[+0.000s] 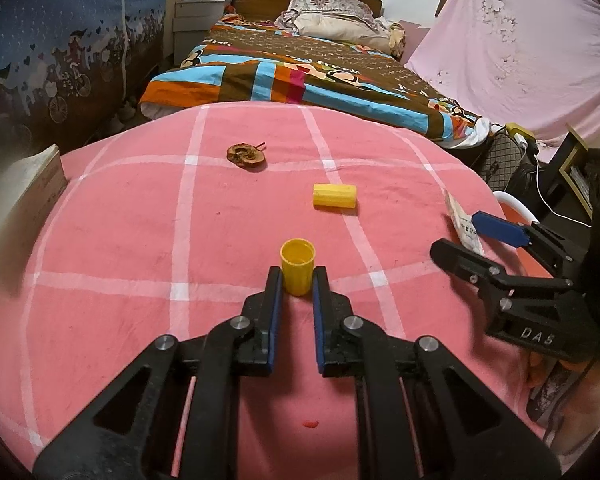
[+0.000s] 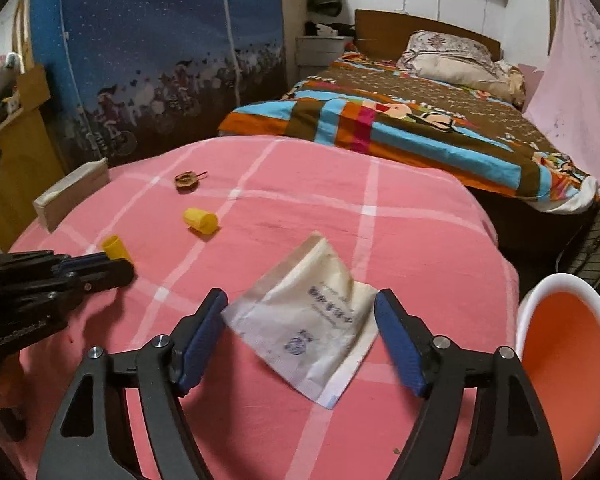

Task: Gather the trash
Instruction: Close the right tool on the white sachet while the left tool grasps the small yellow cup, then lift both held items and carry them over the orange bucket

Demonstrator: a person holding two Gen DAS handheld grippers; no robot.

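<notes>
my left gripper (image 1: 297,276) is pinching an upright yellow cup (image 1: 297,265) between its fingertips on the pink checked cloth (image 1: 140,220). my right gripper (image 2: 300,312) is spread wide, with a flat paper packet (image 2: 308,320) lying between its fingers, touching neither. a second yellow cup (image 1: 335,196) lies on its side farther off, a brown scrap (image 1: 246,155) beyond it. the orange bin (image 2: 568,344) sits at the right edge.

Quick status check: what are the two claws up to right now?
Left claw shut on upright yellow cup. Right claw open, paper packet lying flat between its fingers, not gripped. Orange bin beside it. Nothing in the way.
</notes>
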